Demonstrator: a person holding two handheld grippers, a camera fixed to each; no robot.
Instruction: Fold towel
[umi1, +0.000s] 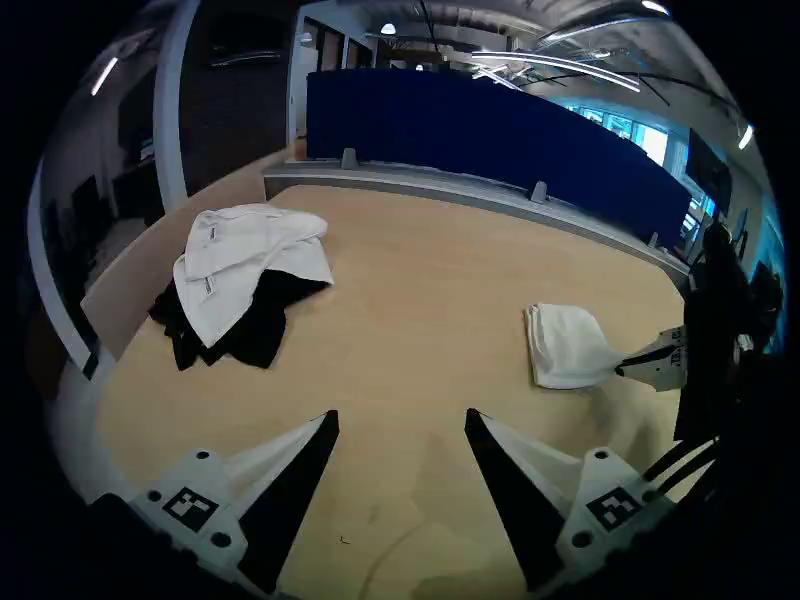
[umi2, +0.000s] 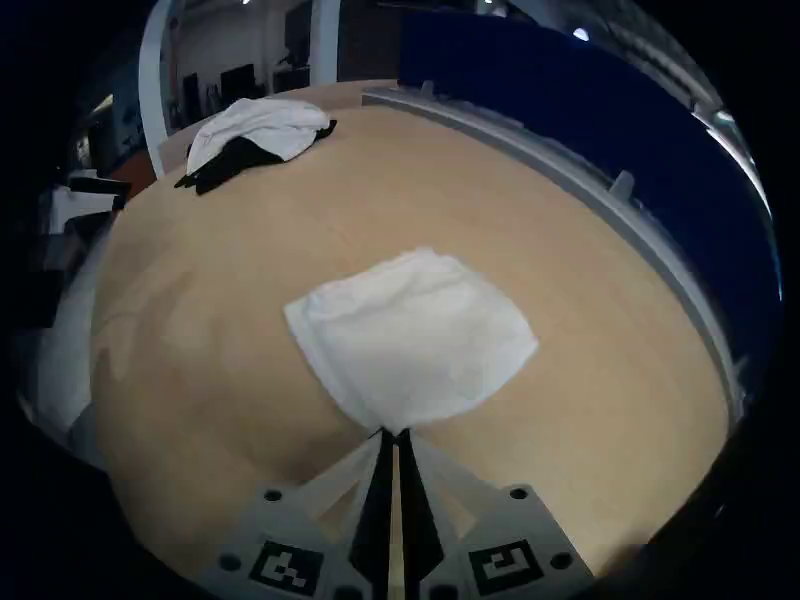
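Fingers of the left hand-held gripper (umi1: 400, 413) are held wide apart above the wooden surface (umi1: 420, 300), the right hand-held gripper (umi2: 392, 433) is clamped on the near corner of the folded white towel (umi2: 415, 335), and a heap of white and black cloths (umi2: 255, 135) is seen far beyond.

A light wooden tabletop (umi1: 420, 290) spreads wide. On its far left lies a crumpled heap of white and black cloth (umi1: 245, 265). A dark blue partition wall (umi1: 480, 130) stands along its far edge.
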